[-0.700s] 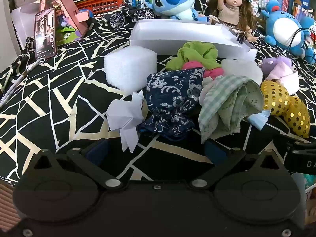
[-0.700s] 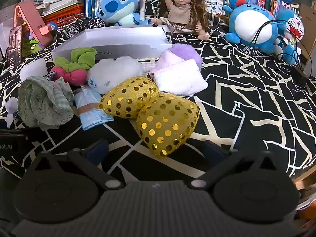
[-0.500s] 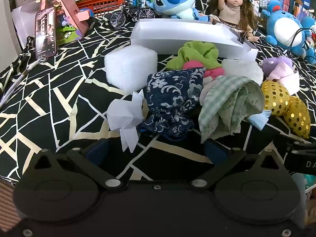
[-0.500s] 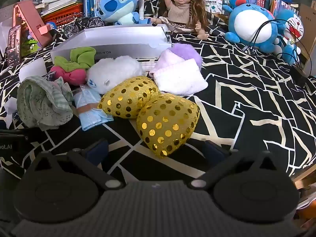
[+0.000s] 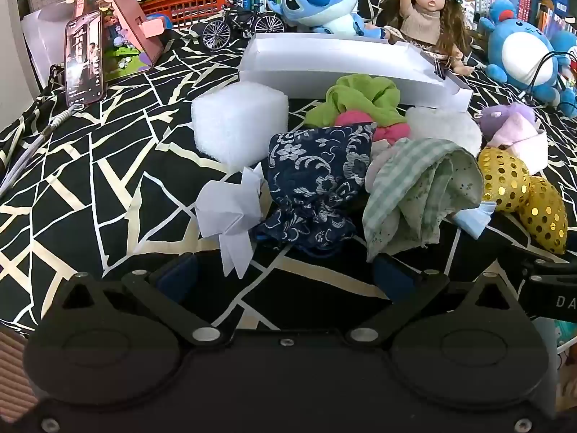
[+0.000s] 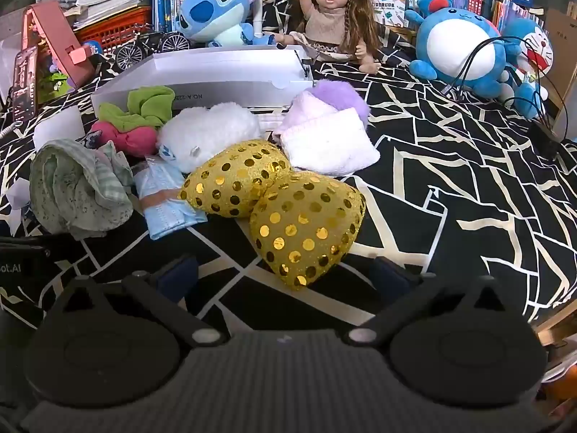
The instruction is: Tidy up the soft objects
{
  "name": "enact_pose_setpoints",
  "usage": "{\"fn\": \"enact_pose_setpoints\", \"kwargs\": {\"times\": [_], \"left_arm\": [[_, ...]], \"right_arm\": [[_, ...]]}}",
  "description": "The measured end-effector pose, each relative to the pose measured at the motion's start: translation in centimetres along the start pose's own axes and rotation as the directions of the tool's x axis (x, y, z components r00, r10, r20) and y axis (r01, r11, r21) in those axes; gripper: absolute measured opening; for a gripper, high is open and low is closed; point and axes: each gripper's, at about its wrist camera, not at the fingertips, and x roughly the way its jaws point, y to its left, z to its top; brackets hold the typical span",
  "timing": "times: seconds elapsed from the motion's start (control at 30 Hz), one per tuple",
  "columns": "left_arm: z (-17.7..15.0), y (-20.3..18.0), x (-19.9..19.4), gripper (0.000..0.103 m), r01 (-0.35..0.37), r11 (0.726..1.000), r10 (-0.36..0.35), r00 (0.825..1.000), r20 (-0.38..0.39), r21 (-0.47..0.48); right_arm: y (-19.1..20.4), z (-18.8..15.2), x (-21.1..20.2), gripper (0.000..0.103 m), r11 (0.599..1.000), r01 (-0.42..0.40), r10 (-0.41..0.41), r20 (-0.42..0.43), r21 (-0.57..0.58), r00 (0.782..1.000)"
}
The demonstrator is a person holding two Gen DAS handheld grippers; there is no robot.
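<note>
A pile of soft things lies on the black patterned cloth in front of a white box (image 5: 339,68). In the left wrist view: a navy floral cloth (image 5: 317,187), a green checked cloth (image 5: 422,191), a white foam cube (image 5: 241,126), a white paper bow (image 5: 230,213). My left gripper (image 5: 285,274) is open and empty, just short of the navy cloth. In the right wrist view: a gold sequin bow (image 6: 274,202), a white towel (image 6: 328,144), a white plush (image 6: 212,133), a green and pink cloth (image 6: 140,122). My right gripper (image 6: 285,274) is open and empty, its jaws either side of the bow's near tip.
A Stitch plush (image 6: 216,11), a doll (image 6: 331,14) and blue plush toys (image 6: 465,50) with cables stand behind the box. A phone (image 5: 84,57), a pink toy house and a model bicycle (image 5: 241,25) are at the back left. Books line the back.
</note>
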Motion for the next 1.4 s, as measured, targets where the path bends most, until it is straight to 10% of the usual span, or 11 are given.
{"fn": "enact_pose_setpoints", "kwargs": {"times": [1.4], "left_arm": [[0.36,0.04,0.11,0.103,-0.001,1.000,0.001,1.000,-0.004,-0.003]], "right_arm": [[-0.24,-0.10,-0.02,0.103,1.000,0.000,0.000,-0.003,-0.003,1.000]]}}
